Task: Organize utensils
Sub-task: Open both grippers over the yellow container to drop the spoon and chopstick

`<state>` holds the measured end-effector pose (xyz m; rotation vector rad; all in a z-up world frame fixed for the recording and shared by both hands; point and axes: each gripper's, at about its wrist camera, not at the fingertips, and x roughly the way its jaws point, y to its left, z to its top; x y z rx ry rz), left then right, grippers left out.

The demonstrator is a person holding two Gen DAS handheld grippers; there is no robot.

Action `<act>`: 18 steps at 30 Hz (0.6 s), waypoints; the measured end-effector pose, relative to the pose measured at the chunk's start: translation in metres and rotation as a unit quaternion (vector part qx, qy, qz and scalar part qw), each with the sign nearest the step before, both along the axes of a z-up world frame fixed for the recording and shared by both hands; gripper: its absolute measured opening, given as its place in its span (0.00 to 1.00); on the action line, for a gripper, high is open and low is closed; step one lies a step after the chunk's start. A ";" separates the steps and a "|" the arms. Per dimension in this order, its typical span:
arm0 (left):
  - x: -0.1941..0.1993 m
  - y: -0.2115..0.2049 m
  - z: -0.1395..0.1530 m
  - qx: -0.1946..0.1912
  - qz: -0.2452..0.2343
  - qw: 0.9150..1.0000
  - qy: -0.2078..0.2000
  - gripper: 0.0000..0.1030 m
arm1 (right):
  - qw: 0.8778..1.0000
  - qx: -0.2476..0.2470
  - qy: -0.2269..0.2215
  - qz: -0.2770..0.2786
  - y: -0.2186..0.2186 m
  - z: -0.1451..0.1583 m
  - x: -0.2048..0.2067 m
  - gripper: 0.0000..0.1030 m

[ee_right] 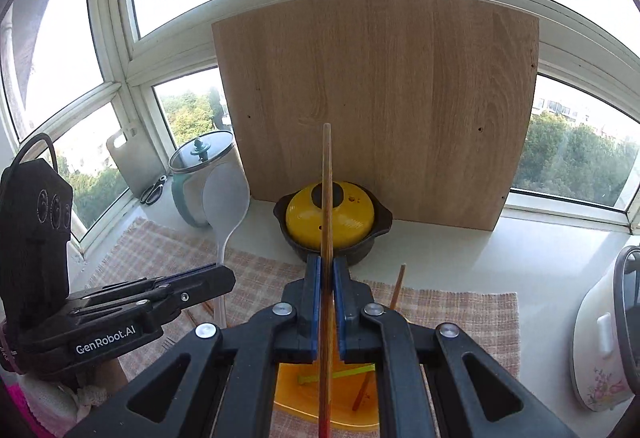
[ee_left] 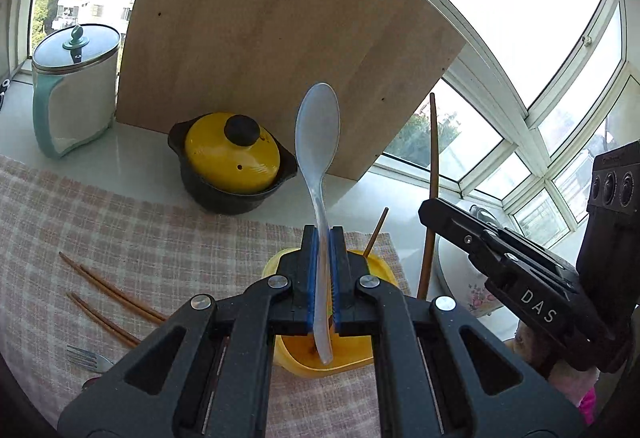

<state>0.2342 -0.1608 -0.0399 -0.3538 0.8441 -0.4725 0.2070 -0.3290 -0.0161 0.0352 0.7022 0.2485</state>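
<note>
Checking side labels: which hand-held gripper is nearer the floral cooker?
Right. The right hand-held gripper, shut on a chopstick, is just left of the cooker; the left hand-held gripper, shut on a spoon, sits farther left, beyond the right one.

we look from the left wrist camera forward and down along the left gripper (ee_left: 324,238), close over the checked cloth (ee_left: 140,238), toward the wooden board (ee_left: 260,38) and the window, with the right gripper (ee_left: 430,212) entering at the right edge. from the right wrist camera we face the same board (ee_right: 380,98) more squarely, along the right gripper (ee_right: 327,262), with the left gripper (ee_right: 228,276) at the left edge. both views share the yellow-lidded pot (ee_left: 232,154) (ee_right: 332,214), the glass-lidded jar (ee_left: 76,78) (ee_right: 196,174) and the yellow container (ee_left: 320,354) (ee_right: 320,390) beneath the fingers.
</note>
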 end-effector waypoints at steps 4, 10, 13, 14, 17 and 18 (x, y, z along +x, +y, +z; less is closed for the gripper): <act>0.010 -0.017 -0.011 0.014 -0.004 1.000 -0.001 0.03 | 1.000 -0.010 -0.013 -0.016 -0.005 -0.006 0.017 0.03; 0.013 -0.032 -0.029 0.042 -0.007 0.999 -0.006 0.03 | 1.000 -0.011 -0.002 -0.026 -0.010 -0.028 0.038 0.03; 0.013 -0.031 -0.037 0.049 -0.007 0.999 -0.004 0.03 | 1.000 -0.010 0.010 -0.026 -0.011 -0.039 0.042 0.03; 0.012 -0.032 -0.039 0.052 -0.006 0.999 -0.005 0.03 | 1.000 -0.010 0.014 -0.026 -0.011 -0.043 0.043 0.03; 0.012 -0.033 -0.043 0.059 -0.006 0.998 -0.005 0.03 | 0.999 -0.009 0.027 -0.030 -0.012 -0.052 0.043 0.03; 0.011 -0.033 -0.044 0.060 -0.007 0.998 -0.004 0.03 | 0.999 -0.008 0.031 -0.030 -0.013 -0.055 0.043 0.03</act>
